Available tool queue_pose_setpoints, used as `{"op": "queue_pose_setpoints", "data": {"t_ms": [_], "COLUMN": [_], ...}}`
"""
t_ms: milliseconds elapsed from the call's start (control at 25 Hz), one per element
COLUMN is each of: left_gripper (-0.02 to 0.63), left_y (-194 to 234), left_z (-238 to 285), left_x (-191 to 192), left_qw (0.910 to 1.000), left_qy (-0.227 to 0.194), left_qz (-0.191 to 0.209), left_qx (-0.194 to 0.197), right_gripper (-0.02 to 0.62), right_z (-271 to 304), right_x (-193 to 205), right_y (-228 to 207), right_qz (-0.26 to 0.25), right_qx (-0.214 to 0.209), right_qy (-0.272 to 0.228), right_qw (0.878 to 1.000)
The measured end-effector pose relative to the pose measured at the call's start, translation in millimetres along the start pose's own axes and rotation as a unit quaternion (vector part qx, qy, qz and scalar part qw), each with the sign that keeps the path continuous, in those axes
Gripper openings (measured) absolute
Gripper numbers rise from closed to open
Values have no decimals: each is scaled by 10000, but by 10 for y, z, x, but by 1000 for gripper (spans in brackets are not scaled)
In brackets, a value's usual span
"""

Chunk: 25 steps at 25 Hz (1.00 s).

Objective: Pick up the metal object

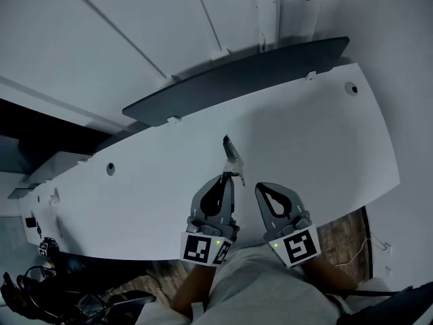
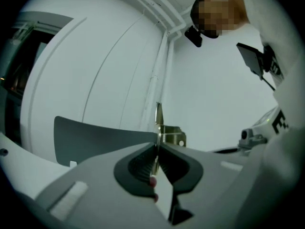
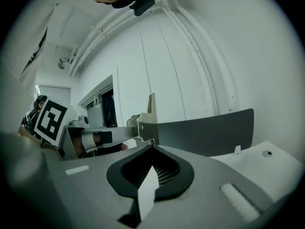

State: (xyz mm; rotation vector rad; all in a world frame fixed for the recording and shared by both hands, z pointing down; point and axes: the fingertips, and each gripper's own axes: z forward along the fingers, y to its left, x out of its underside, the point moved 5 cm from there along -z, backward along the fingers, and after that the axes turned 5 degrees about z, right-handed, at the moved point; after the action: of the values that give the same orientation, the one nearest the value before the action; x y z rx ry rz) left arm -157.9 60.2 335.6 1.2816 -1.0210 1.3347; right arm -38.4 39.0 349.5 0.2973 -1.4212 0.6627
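L gripper (image 1: pixel 226 179) is clamped on the metal object (image 1: pixel 232 156), a thin flat plate w/ a small bracket piece. The jaws pinch its near end, and in head view the rest sticks out at 12 o'clock from the tips. Object is lifted clear of the white bench (image 1: pixel 318 147), over its middle.

L gripper view: L gripper (image 2: pixel 157 146) has the plate edge-on betw. its pads, and the metal object (image 2: pixel 170 135) shows just past the tips at 1 o'clock.

R gripper (image 1: pixel 261 187) sits at 3 o'clock of the L one, near it but apart. Its jaws are together w/ nothing betw. them.

R gripper view: R gripper (image 3: pixel 152 148) tips meet, w/ the metal object (image 3: pixel 143 123) just beyond at 11 o'clock. Can't tell if they touch. L gripper reaches in from 9 o'clock.

Dark grey panel (image 1: pixel 237 80) stands along the bench's far edge at 12 o'clock. A small round hole (image 1: pixel 351 87) is in the bench top at 2 o'clock.
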Motion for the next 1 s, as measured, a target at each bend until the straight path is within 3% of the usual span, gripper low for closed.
{"op": "queue_pose_setpoints", "data": {"t_ms": [160, 240, 280, 480, 720, 1000], "left_gripper": [18, 18, 18, 18, 20, 51], "left_y": [58, 26, 4, -64, -159, -246], "left_z": [18, 13, 7, -24, -40, -82], "left_x": [-37, -62, -73, -118, -156, -150], "left_qw": [9990, 9982, 9979, 9969, 9978, 9958], "left_qy": [101, 103, 93, 48, 10, 49], "left_qz": [311, 465, 523, 695, 605, 882], "left_qx": [-303, -358, -373, -363, -260, -250], "right_gripper": [6, 150, 153, 148, 44, 10], "right_z": [-30, 14, 42, 160, 243, 220], "right_x": [-214, -256, -256, -306, -380, -413], "right_y": [72, 137, 158, 192, 213, 193], "right_qz": [-104, -121, -120, -8, -135, -235], "right_qx": [272, 187, 162, 310, 439, 629], "right_qy": [-258, -247, -221, -249, -380, -513], "right_qw": [9992, 9994, 9996, 9992, 9982, 9964]}}
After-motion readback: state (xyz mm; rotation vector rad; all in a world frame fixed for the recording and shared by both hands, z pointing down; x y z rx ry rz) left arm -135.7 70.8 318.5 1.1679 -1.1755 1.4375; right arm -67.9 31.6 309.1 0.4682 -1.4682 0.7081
